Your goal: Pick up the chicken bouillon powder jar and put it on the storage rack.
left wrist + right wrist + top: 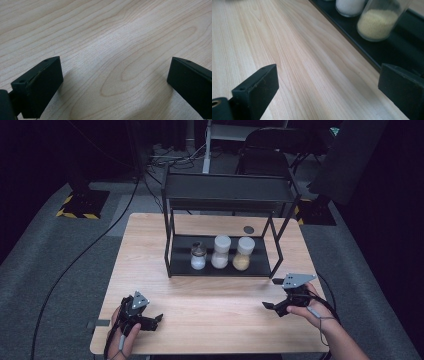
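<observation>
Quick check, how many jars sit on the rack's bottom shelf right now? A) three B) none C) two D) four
A: the high view shows three jars side by side on the black rack's bottom shelf: a short jar with white contents, a taller white-filled jar and a jar with yellow grains.

Overhead light brightens the tabletop while the surrounding room sinks into darkness, and in both gripper views the near jaws cast soft shadows and blur slightly.

Dark room, grey carpet, black chair
</observation>
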`<state>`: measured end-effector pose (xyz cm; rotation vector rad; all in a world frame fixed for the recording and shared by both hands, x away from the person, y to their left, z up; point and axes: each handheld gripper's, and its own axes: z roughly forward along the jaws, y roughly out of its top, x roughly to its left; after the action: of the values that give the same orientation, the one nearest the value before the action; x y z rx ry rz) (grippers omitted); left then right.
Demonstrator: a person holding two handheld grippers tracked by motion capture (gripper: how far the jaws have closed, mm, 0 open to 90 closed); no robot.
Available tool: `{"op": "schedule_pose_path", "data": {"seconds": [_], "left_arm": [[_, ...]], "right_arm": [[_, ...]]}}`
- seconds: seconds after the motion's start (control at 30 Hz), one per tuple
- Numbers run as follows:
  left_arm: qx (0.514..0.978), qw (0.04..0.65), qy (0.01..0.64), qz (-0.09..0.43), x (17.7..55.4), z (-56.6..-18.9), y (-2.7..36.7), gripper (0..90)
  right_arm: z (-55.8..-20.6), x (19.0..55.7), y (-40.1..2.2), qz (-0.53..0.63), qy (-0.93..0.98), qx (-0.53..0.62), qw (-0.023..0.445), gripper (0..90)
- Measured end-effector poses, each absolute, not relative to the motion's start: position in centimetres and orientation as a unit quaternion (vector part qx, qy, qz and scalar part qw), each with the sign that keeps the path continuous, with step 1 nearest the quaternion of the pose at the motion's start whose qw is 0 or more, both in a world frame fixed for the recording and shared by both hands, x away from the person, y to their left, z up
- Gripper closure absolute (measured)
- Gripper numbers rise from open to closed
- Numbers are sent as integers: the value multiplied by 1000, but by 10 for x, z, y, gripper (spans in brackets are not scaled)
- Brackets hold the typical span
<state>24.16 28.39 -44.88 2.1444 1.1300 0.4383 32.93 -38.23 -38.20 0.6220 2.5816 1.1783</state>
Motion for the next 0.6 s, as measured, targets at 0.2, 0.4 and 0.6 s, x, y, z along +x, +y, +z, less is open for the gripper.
{"op": "schedule_pose_path", "data": {"seconds": [0.2,0.4,0.6], "left_arm": [[821,333,433,168,242,-449,284,3],[821,333,433,168,242,-449,284,3],[821,333,433,168,242,-449,284,3]], "right_arm": [[-399,328,-386,398,882,226,112,34],[-413,327,-386,392,882,238,111,33],[-425,325,-387,387,881,248,110,34]]}}
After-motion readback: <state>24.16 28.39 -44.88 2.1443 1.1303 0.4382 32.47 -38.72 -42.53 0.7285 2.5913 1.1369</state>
